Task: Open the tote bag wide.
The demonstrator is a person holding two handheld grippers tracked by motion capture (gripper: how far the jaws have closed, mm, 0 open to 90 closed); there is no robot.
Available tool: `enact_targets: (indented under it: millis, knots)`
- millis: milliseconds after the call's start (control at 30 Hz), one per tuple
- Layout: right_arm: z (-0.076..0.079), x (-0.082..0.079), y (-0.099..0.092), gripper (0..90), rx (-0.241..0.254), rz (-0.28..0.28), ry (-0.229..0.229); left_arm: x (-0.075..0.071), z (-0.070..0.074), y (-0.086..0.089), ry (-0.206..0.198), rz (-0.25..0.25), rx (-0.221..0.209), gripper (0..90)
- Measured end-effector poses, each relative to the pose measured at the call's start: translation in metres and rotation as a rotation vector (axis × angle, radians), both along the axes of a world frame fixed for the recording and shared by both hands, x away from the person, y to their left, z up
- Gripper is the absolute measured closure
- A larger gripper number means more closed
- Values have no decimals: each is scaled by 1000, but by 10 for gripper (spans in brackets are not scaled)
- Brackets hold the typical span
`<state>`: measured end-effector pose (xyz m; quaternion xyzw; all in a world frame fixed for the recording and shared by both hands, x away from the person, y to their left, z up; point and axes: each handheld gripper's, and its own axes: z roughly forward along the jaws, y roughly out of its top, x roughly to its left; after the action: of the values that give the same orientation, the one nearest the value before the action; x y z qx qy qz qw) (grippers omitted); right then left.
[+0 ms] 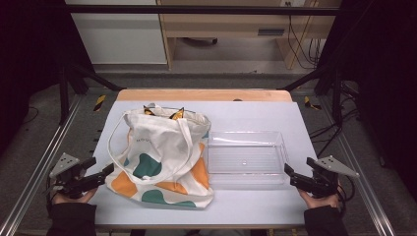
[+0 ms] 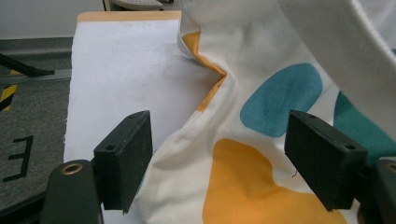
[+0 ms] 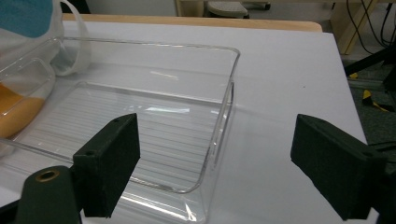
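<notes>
A cream tote bag (image 1: 162,157) with orange and teal blotches lies slumped on the white table (image 1: 255,110), its handles loose. Something orange and black pokes from its mouth (image 1: 174,114). A clear plastic tray (image 1: 246,158) sits empty just right of the bag. My left gripper (image 1: 109,169) rests at the table's left edge, open, jaws pointing at the bag's lower left corner. In the left gripper view the bag cloth (image 2: 243,172) bulges between the wide-apart pads without being pressed. My right gripper (image 1: 287,175) is open beside the tray's near right corner (image 3: 205,182).
The table has a wooden far edge (image 1: 204,94) and metal frame rails (image 1: 39,167) along both sides. Beyond it stand a wooden cabinet (image 1: 236,24) and cables on the floor. Bare table surface lies right of the tray (image 3: 289,93) and left of the bag (image 2: 121,65).
</notes>
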<state>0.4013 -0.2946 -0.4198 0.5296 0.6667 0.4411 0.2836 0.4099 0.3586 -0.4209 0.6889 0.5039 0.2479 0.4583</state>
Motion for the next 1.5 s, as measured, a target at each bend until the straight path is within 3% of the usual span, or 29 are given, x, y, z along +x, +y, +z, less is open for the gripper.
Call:
enact_targets:
  millis: [433, 867, 1500]
  knots:
    - [9, -1, 20, 174, 6, 41, -8, -1, 17, 5, -47, 13, -40, 244]
    - [21, -2, 44, 228, 22, 102, -39, -7, 32, 5, -91, 2, -44, 267]
    - [34, 3, 73, 293, 71, 184, -43, -10, 49, -1, -107, -22, -44, 305]
